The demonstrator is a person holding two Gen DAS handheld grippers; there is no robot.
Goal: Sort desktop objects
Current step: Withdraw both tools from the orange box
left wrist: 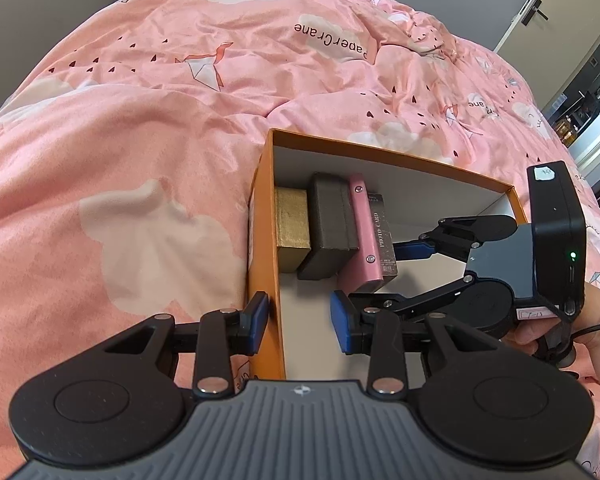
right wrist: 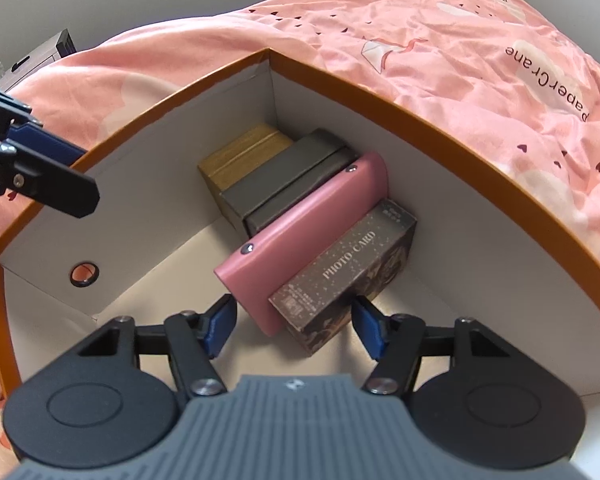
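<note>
An orange box [left wrist: 266, 208] with a white inside lies on a pink bedspread. A gold box [right wrist: 244, 152], a dark grey box [right wrist: 288, 176], a pink case [right wrist: 300, 232] and a speckled photo-card box [right wrist: 348, 264] stand in a leaning row inside. My left gripper [left wrist: 300, 318] is open and straddles the box's left wall, one finger outside and one inside. My right gripper [right wrist: 294, 326] is inside the box and open. The near ends of the pink case and the photo-card box sit between its blue pads [right wrist: 220, 328] with slight gaps.
The bedspread [left wrist: 140, 120] surrounds the box on all sides. A round hole [right wrist: 83, 274] pierces one box wall. A person's hand [left wrist: 540, 336] holds the right gripper. A door [left wrist: 540, 8] stands far right; a grey drawer unit [right wrist: 40, 56] lies beyond the bed.
</note>
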